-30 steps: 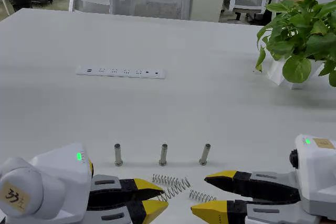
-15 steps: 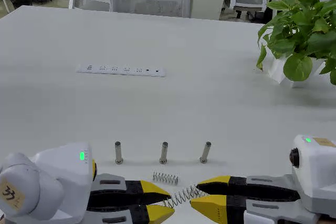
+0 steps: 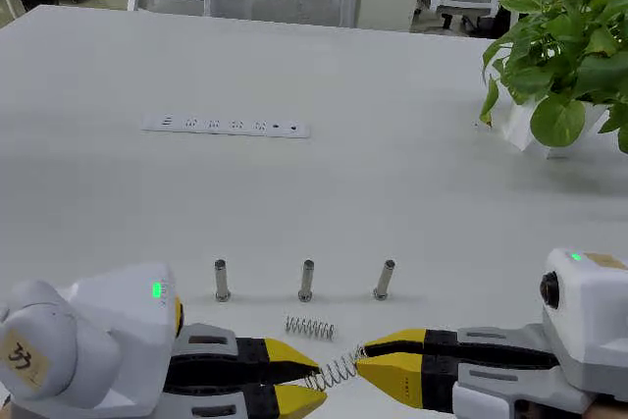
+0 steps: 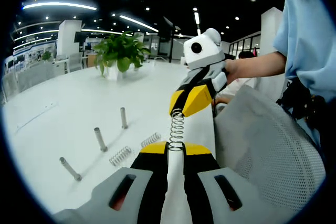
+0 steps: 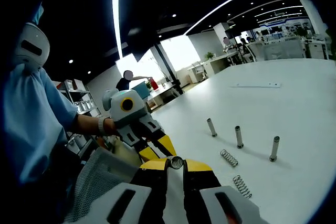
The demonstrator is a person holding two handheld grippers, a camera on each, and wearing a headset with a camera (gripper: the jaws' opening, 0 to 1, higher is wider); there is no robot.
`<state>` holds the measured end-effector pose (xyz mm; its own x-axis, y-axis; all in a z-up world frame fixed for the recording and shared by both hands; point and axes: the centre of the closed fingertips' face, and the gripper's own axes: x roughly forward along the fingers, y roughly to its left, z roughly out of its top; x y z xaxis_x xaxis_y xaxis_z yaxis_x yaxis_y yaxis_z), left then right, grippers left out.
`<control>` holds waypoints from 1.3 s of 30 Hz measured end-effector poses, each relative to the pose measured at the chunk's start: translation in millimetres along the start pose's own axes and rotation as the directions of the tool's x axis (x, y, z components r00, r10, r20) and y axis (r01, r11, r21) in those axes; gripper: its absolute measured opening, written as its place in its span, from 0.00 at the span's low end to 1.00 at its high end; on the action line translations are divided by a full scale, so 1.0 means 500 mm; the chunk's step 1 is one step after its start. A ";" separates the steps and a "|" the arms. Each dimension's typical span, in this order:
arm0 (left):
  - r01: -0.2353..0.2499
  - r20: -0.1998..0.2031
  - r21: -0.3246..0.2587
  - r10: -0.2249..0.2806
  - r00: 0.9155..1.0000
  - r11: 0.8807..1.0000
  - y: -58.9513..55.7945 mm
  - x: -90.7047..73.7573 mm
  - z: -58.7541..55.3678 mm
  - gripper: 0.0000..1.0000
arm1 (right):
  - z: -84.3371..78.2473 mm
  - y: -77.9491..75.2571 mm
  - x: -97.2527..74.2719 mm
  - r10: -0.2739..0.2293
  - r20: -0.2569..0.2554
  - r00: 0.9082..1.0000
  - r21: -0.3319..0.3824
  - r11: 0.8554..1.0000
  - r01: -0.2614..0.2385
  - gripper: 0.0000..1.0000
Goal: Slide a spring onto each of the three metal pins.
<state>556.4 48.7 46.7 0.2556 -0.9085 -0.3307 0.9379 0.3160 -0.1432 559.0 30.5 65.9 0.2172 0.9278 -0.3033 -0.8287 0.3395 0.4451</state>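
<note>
While my left gripper (image 3: 312, 382) and right gripper (image 3: 365, 360) each pinch one end of a spring (image 3: 335, 371), another spring (image 3: 309, 327) lies between their tips and three pins (image 3: 307, 281).

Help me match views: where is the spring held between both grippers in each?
Head view: bottom centre, the spring between yellow jaw tips.
Left gripper view: centre, rising from the near jaws.
Right gripper view: lower centre, end-on at the jaw tips.
Shared landmark: the row of three metal pins.
</note>
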 end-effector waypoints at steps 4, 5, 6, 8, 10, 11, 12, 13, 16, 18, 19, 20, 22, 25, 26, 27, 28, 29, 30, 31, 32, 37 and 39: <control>-0.004 -0.002 -0.008 0.004 1.000 1.000 0.001 0.001 -0.002 0.06 | 0.000 0.001 0.001 -0.012 -0.012 1.000 -0.027 1.000 0.011 0.06; -0.006 -0.006 -0.011 0.005 1.000 1.000 0.001 0.002 -0.004 0.06 | 0.000 0.003 0.002 -0.018 -0.024 1.000 -0.050 0.999 0.016 0.06; -0.005 -0.008 -0.011 0.005 1.000 1.000 0.001 0.003 -0.005 0.06 | 0.000 0.003 0.002 -0.022 -0.030 0.999 -0.067 0.998 0.020 0.06; -0.005 -0.015 -0.016 0.005 1.000 1.000 0.001 0.005 -0.008 0.06 | 0.001 0.005 0.004 -0.032 -0.050 0.998 -0.108 0.994 0.027 0.06; -0.007 -0.023 -0.020 0.007 1.000 1.000 0.000 0.008 -0.011 0.06 | 0.001 0.006 0.005 -0.049 -0.075 0.996 -0.160 0.986 0.036 0.06; -0.008 -0.027 -0.022 0.008 1.000 1.000 0.001 0.009 -0.012 0.06 | 0.000 0.005 0.005 -0.057 -0.088 0.994 -0.184 0.982 0.040 0.06; -0.007 -0.031 -0.023 0.007 1.000 1.000 0.000 0.010 -0.013 0.06 | -0.001 0.006 0.006 -0.062 -0.099 0.993 -0.207 0.978 0.041 0.06; -0.009 -0.037 -0.024 0.008 0.999 1.000 -0.001 0.012 -0.016 0.06 | -0.001 0.007 0.007 -0.070 -0.114 0.991 -0.236 0.971 0.041 0.06; -0.013 -0.050 -0.023 0.012 0.999 1.000 -0.001 0.016 -0.021 0.06 | -0.005 0.009 0.011 -0.092 -0.146 0.985 -0.301 0.953 0.045 0.06; -0.016 -0.059 -0.029 0.015 0.998 0.999 -0.001 0.019 -0.026 0.06 | -0.006 0.013 0.013 -0.098 -0.163 0.982 -0.329 0.944 0.040 0.06; -0.019 -0.064 -0.028 0.017 0.998 0.999 -0.001 0.020 -0.028 0.06 | -0.007 0.015 0.014 -0.099 -0.168 0.981 -0.341 0.939 0.036 0.06; -0.021 -0.071 -0.026 0.019 0.997 0.999 -0.002 0.022 -0.031 0.06 | -0.007 0.017 0.015 -0.100 -0.171 0.980 -0.348 0.937 0.035 0.06; -0.021 -0.076 -0.027 0.019 0.997 0.999 -0.003 0.025 -0.034 0.06 | -0.007 0.017 0.016 -0.107 -0.174 0.979 -0.363 0.931 0.037 0.06; -0.023 -0.080 -0.031 0.021 0.997 0.999 -0.005 0.026 -0.036 0.06 | -0.009 0.016 0.016 -0.112 -0.184 0.976 -0.379 0.925 0.035 0.06; -0.024 -0.082 -0.032 0.021 0.996 0.999 -0.005 0.027 -0.038 0.06 | -0.010 0.018 0.016 -0.112 -0.188 0.976 -0.386 0.922 0.032 0.06; -0.023 -0.082 -0.033 0.020 0.996 0.999 -0.006 0.027 -0.038 0.06 | -0.010 0.019 0.016 -0.113 -0.190 0.975 -0.391 0.920 0.031 0.06; -0.021 -0.082 -0.035 0.018 0.996 0.999 -0.007 0.028 -0.038 0.06 | -0.009 0.019 0.016 -0.114 -0.191 0.975 -0.397 0.917 0.029 0.06; -0.021 -0.082 -0.035 0.018 0.996 0.999 -0.008 0.029 -0.038 0.06 | -0.009 0.020 0.016 -0.114 -0.193 0.974 -0.401 0.916 0.028 0.06; -0.021 -0.083 -0.035 0.018 0.996 0.999 -0.008 0.030 -0.039 0.06 | -0.007 0.020 0.016 -0.117 -0.193 0.974 -0.411 0.911 0.028 0.06; -0.021 -0.084 -0.036 0.018 0.996 0.999 -0.008 0.031 -0.039 0.06 | -0.006 0.021 0.016 -0.118 -0.194 0.974 -0.414 0.910 0.028 0.05; -0.021 -0.082 -0.036 0.018 0.996 0.999 -0.008 0.031 -0.039 0.06 | -0.005 0.022 0.017 -0.118 -0.196 0.974 -0.416 0.909 0.026 0.05; -0.023 -0.084 -0.039 0.020 0.996 0.999 -0.008 0.033 -0.041 0.06 | -0.007 0.020 0.018 -0.129 -0.209 0.969 -0.441 0.897 0.024 0.05; -0.022 -0.082 -0.040 0.019 0.996 0.999 -0.009 0.033 -0.041 0.06 | -0.007 0.020 0.018 -0.129 -0.210 0.969 -0.443 0.896 0.023 0.05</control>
<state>551.7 37.8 22.9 0.2533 -0.8768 -0.4087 0.9218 0.3469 -0.1729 550.9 41.5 64.7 0.2087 0.8230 -0.5284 -0.9661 0.2573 0.0191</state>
